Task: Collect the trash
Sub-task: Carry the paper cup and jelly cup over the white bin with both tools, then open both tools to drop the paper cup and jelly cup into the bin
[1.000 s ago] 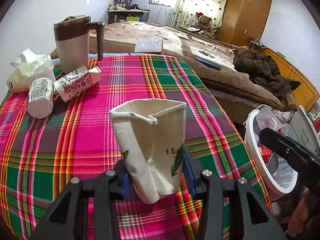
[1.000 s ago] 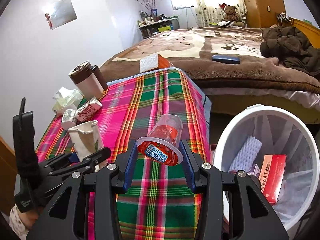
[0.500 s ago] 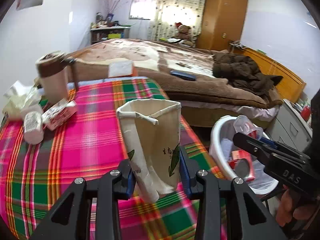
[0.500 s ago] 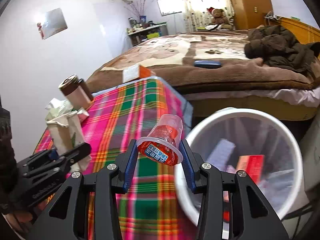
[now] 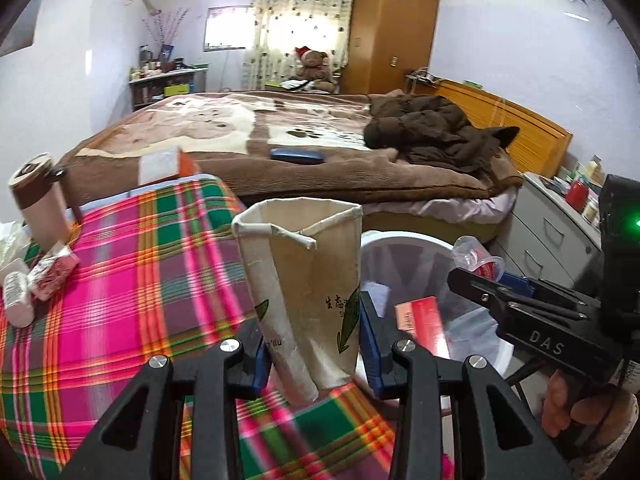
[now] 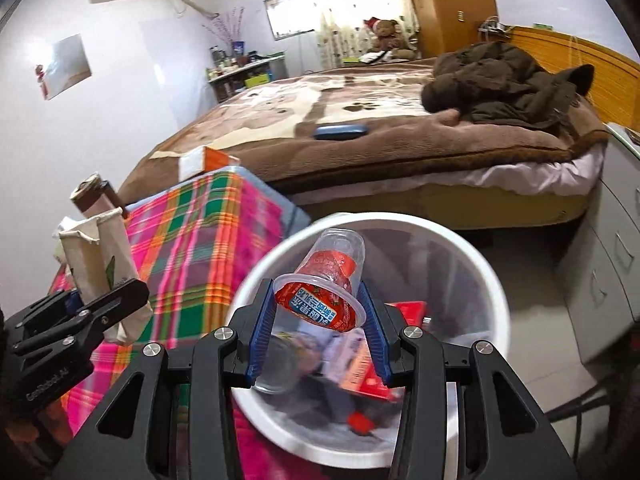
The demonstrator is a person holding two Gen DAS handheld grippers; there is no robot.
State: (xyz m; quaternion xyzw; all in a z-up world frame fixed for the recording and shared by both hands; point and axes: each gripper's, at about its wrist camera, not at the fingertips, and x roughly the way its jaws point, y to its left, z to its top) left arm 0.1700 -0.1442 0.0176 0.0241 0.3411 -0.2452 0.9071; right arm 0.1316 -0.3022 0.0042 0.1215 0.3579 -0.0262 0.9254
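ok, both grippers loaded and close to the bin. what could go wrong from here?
1. The left hand-held gripper pinches the crumpled paper cup near its base, above the table edge rather than the white bin; released now, it would likely miss.
2. The right hand-held gripper holds the plastic cup tilted over the bin; it could bounce off the trash inside.
3. The two grippers are close and may collide.

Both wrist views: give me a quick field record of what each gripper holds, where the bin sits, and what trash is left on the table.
left gripper: shut on paper cup, crushed, above the table edge
right gripper: shut on plastic cup, tilted, over the bin
bin: white, on the floor beside the table, already holding boxes and wrappers
left on table: two small cartons, crumpled tissue
also on table: brown mug
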